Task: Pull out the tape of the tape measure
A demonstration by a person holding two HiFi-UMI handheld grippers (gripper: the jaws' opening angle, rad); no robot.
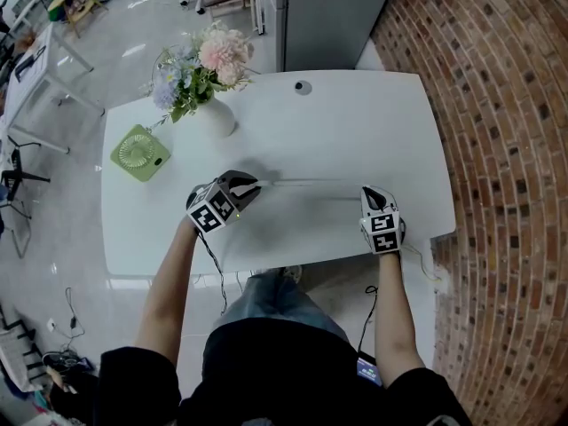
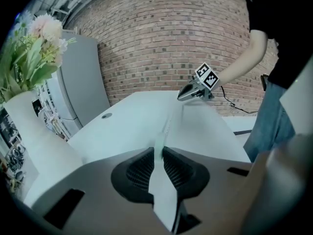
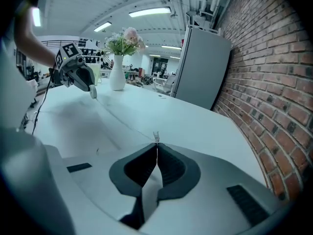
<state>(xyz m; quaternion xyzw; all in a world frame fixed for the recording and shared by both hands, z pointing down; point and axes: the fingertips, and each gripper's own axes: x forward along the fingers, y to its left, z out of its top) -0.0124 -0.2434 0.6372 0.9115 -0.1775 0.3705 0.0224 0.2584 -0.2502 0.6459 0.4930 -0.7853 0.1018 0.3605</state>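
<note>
A thin pale tape (image 1: 311, 183) stretches just above the white table (image 1: 355, 122) between my two grippers. My left gripper (image 1: 251, 185) is shut on the whitish tape measure case (image 2: 164, 190), which sits edge-on between its dark pads (image 2: 139, 170). From there the tape (image 2: 168, 126) runs away to the right gripper (image 2: 183, 96). My right gripper (image 3: 156, 148) is shut on the tape's end, with the small metal hook (image 3: 156, 136) sticking out past its tips. In the right gripper view the tape (image 3: 122, 119) leads back to the case (image 3: 93, 93) in the left gripper (image 3: 90, 87).
A white vase of flowers (image 1: 209, 114) and a green fan (image 1: 139, 153) stand at the table's back left. A round grommet (image 1: 303, 87) sits near the far edge. A brick wall (image 1: 506, 149) runs along the right, and a grey cabinet (image 1: 337, 16) stands behind the table.
</note>
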